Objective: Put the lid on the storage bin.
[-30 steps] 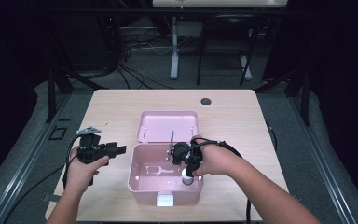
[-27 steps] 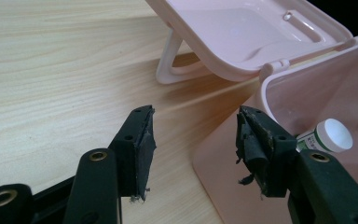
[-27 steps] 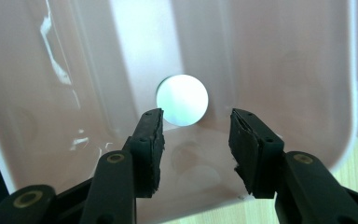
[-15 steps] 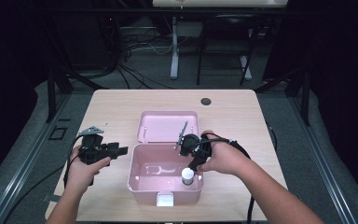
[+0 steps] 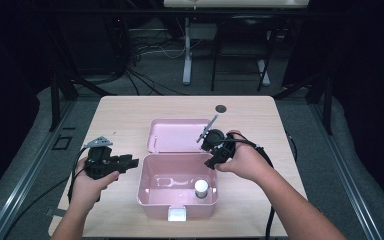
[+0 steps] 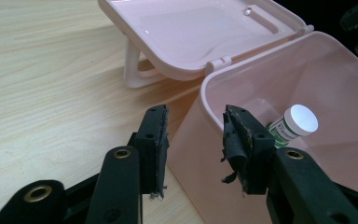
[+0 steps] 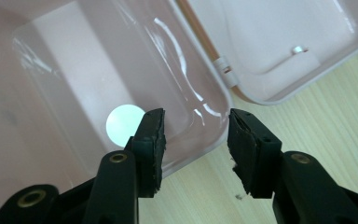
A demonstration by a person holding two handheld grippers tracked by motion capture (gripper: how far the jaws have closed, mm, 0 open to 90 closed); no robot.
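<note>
Box: pink plastic box [image 5: 177,192], lid [image 5: 177,135] swung fully back and resting on the light wooden table [image 5: 130,110]; I see it sitting between my two tongs.
Bottle: small bottle with a white round cap [image 5: 201,188] stands upright inside the box, near the corner closest to my right tongs; in the left gripper view [image 6: 296,122] it's past the right pad, beyond the box wall; its green label shows there.
Left tongs: left gripper [image 5: 129,162] level, just beside the box's left wall. Jaws have just been closing but are released, gap between the pads, nothing in it. From its own view [image 6: 193,147] the box corner is right ahead, not touched.
Right tongs: right gripper [image 5: 214,155] over the box's right rear rim, tilted down. Jaws have just been closing slightly, released, nothing gripped. From its own view [image 7: 195,149] the rim runs between the pads, below them; the white cap [image 7: 125,125] sits beside the left pad, lower down in the box.
</note>
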